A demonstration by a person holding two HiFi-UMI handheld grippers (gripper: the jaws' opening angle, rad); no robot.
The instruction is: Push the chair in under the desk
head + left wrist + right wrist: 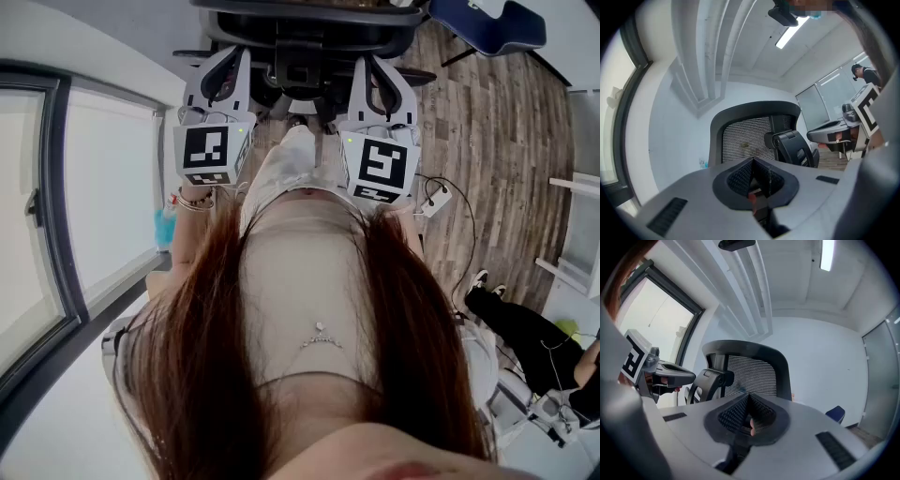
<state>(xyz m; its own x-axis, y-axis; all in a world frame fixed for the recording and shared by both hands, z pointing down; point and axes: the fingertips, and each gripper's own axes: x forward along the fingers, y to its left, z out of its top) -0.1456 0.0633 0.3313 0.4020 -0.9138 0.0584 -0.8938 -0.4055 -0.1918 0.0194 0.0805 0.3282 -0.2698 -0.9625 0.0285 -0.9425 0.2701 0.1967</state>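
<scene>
The black office chair (300,37) with a mesh back stands just ahead of me at the top of the head view. My left gripper (232,64) and right gripper (375,71) are held side by side in front of my body, pointing at it. Both are shut with nothing between the pads. The left gripper view looks up at the chair's mesh back (745,138) and headrest joint beyond the shut left gripper (752,180). The right gripper view shows the same chair back (752,373) past the shut right gripper (749,416). Neither gripper touches the chair. No desk is in view.
A tall window (56,206) runs along the left wall. A blue chair (487,23) stands at the far right on the wooden floor. A white box with cables (436,199) lies on the floor to my right. Another person (525,328) sits at the lower right.
</scene>
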